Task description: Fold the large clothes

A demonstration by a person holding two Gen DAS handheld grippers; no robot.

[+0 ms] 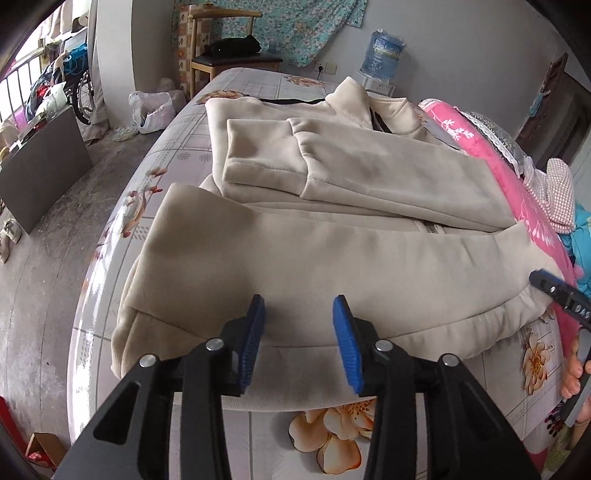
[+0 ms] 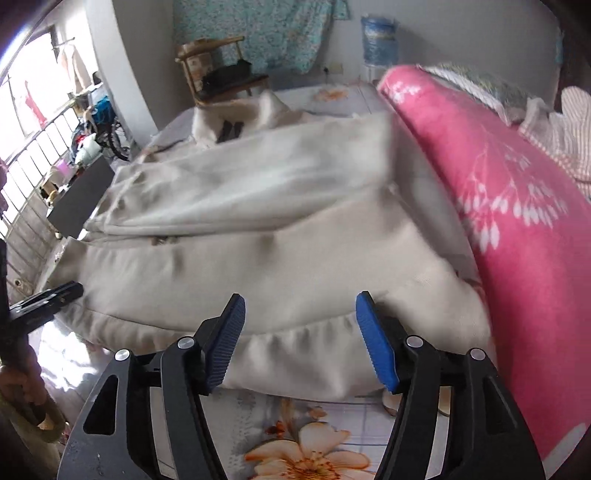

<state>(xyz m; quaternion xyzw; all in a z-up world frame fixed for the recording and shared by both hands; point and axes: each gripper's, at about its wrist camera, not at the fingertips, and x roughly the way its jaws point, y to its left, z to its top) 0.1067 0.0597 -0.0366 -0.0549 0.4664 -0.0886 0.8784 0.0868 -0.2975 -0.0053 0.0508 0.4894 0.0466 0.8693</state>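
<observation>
Nearest the lens at 6 o'clock: left gripper (image 1: 299,343), blue pads (image 1: 254,341) spread apart, nothing between them, poised over the ribbed hem of a cream jacket (image 1: 332,258). Same stance in the right wrist view: right gripper (image 2: 300,341), blue fingers (image 2: 376,343) parted and empty, hovering at the gathered hem of the jacket (image 2: 258,266). At 9 o'clock in that view, the left gripper's black tip (image 2: 48,299) at the garment's edge; at 3 o'clock in the left wrist view, the right gripper's dark tip (image 1: 557,295) beside the hem corner, contact impossible to judge in either.

Under the hem, a floral bedsheet (image 1: 332,439) with orange blossoms. Spread flat across the bed, the jacket, zipper down the middle, both sleeves (image 1: 266,155) folded inward across the chest, collar (image 1: 351,96) toward 12 o'clock. Right wrist view blurred across the upper fabric.

Along the jacket toward 2 o'clock, a pink blanket (image 2: 498,192) with white leaf print, just beside the cloth. Farther off at 12 o'clock, a wooden chair (image 1: 229,55) bearing a black item, a water jug (image 1: 382,55) against the wall, teal floral fabric (image 1: 295,26) hanging above. At 10 o'clock, a white plastic bag (image 1: 151,110) on the grey floor and a wheelchair (image 1: 83,92) near the window rail.
</observation>
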